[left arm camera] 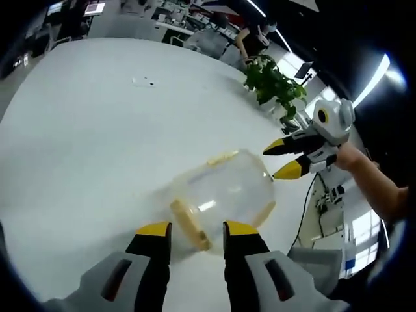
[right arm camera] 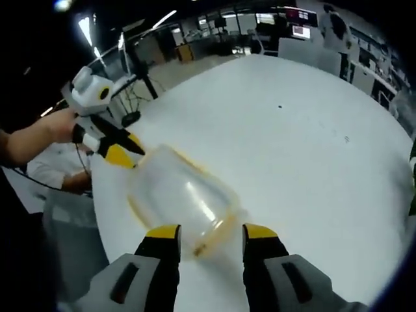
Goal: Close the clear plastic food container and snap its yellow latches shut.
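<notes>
Nearest in the left gripper view, the left tool (left arm camera: 195, 229) is spread wide, gripping nothing, a yellow latch (left arm camera: 190, 224) lying just ahead between its tips. The clear plastic food container (left arm camera: 224, 195) is seen resting on the white desk (left arm camera: 97, 130), lid apparently seated, though glare blurs the seam. Beyond it, the right tool (right arm camera: 211, 233) is likewise parted and empty. Closing looks done; the latches are judged not yet snapped. Farther off, a potted plant (left arm camera: 273, 84) is noted.
</notes>
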Demonstrator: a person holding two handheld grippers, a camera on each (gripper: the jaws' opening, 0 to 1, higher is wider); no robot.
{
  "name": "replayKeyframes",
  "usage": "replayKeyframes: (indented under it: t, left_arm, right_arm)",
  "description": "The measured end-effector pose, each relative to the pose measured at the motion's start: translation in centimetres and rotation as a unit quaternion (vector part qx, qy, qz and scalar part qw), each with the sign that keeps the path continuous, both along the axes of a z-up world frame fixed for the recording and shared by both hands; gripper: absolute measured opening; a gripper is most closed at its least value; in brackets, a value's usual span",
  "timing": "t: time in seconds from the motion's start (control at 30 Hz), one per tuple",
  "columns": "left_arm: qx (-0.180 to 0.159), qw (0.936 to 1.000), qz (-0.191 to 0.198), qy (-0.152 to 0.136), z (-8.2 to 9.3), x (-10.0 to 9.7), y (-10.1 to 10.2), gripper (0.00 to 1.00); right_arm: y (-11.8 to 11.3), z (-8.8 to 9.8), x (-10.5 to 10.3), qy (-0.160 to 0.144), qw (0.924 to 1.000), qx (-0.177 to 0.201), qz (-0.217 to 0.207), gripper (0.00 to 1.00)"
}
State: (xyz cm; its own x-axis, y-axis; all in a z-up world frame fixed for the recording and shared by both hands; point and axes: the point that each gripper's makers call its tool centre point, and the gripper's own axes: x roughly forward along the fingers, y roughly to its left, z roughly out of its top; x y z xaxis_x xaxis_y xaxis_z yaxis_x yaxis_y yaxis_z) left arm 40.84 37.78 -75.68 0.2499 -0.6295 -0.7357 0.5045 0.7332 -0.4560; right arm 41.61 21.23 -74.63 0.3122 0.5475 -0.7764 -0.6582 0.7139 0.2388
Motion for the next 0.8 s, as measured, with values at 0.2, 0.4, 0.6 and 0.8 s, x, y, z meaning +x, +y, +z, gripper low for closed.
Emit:
replayKeyframes:
  t: [0.2, 0.4, 0.6, 0.8]
  left_arm:
    - [0.008, 1.0, -0.002, -0.001, -0.5, -0.1, -0.2, 0.29]
    - [0.001, 1.0, 0.006, 0.004, -0.9, -0.5, -0.7, 0.24]
    - [0.002, 0.9999, 0.005, -0.012, -0.9, -0.3, -0.8, 0.25]
    - [0.001, 0.9998, 0.002, -0.022, -0.9, -0.3, -0.9, 0.24]
  right_arm:
    - [-0.2, -0.8, -0.1, 0.002, 0.9998, -0.011, -0.016, 0.36]
    - [0.2, -1.7, -0.9, 0.022, 0.9996, -0.011, -0.016, 0.27]
    - [0.3, -1.7, -0.7, 0.043, 0.998, 0.006, -0.047, 0.26]
    - [0.5, -1.6, -1.0, 0.037, 0.9979, 0.005, -0.053, 0.24]
